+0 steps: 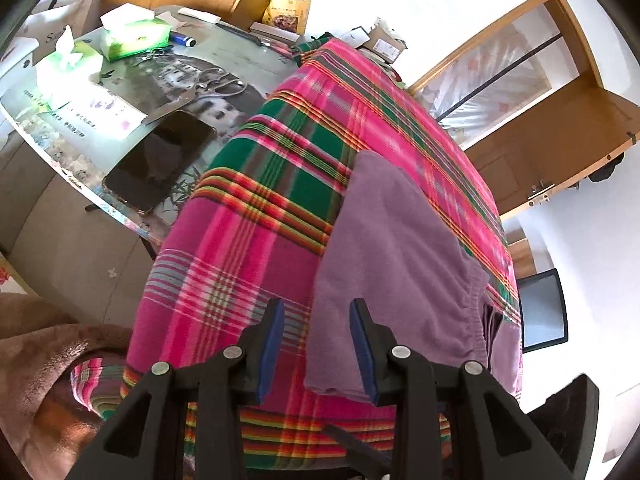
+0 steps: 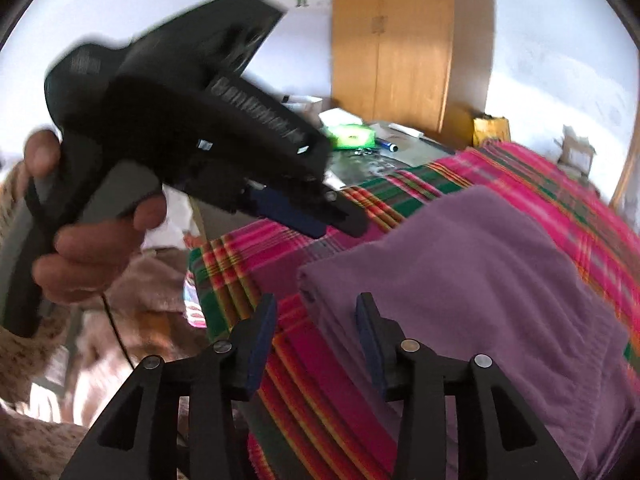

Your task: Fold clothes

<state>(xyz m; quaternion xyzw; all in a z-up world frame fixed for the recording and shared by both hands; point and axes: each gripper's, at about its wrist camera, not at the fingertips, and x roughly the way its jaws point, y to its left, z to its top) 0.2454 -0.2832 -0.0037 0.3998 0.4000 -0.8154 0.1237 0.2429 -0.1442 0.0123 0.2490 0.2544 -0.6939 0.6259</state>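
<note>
**Folded purple garment on the plaid cloth, both grippers free**

While the pink, green and yellow plaid cloth (image 1: 248, 240) covers most of the work surface, the folded purple fleece garment (image 1: 400, 248) lies flat on it, elastic waistband toward the near right edge. Beyond the cloth, 1 glass-topped table (image 1: 132, 184) carries a black phone (image 1: 160, 162), steel scissors (image 1: 220, 84) and 2 green tissue packs (image 1: 134, 34), each with white tissue standing out of its slot; no other container shows its contents.

Both tools are empty. The left gripper (image 1: 316, 344) has its blue-padded fingers spread, 1 over the garment's near left corner, nothing pinched. The right gripper (image 2: 316, 344) also stands with fingers spread wide, hanging over the garment's folded left edge without pressing it.

Risk, as I judge it: the stacked layers at that edge look loose, so a pinch that catches only the top layer would peel the fold open. A low approach could also snag the plaid cloth and drag it, with the garment, toward the table clutter.
</note>
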